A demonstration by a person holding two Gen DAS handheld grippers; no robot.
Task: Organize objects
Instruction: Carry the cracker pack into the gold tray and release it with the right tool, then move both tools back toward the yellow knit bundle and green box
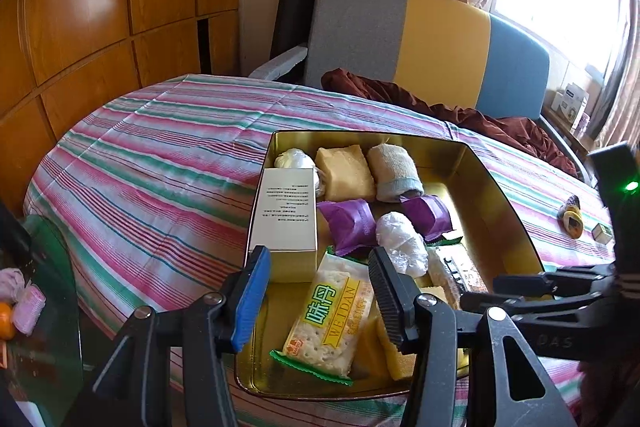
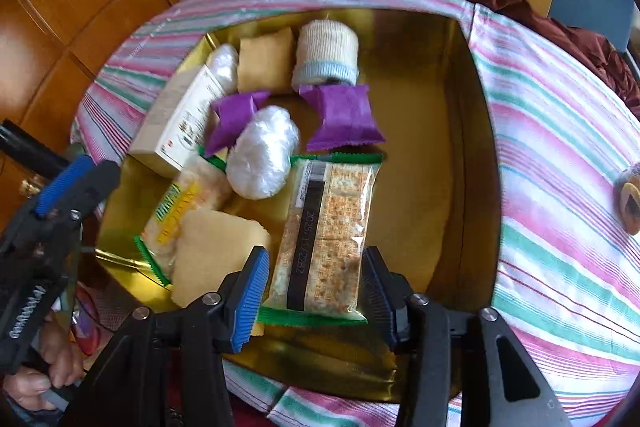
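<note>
A gold tin tray (image 1: 496, 195) on the striped cloth holds snacks. My left gripper (image 1: 318, 301) hovers open over its near end. Below its fingers a WEIDAN cracker packet (image 1: 332, 311) lies face up, untouched. The tray also holds a white carton (image 1: 284, 219), two purple packets (image 1: 352, 225), a white plastic-wrapped lump (image 1: 400, 243), yellow cakes (image 1: 346, 171) and a rolled towel (image 1: 394, 171). In the right wrist view my right gripper (image 2: 316, 291) is shut on a second cracker packet (image 2: 328, 227). That packet is back side up, its far end resting in the tray (image 2: 420, 67).
The striped cloth (image 1: 152, 163) covers a table, with a small wrapped snack (image 1: 572, 217) and a tiny box (image 1: 602, 233) lying right of the tray. A sofa with a brown cloth (image 1: 472, 115) stands behind. A person's hand (image 2: 44, 367) grips the left tool's handle.
</note>
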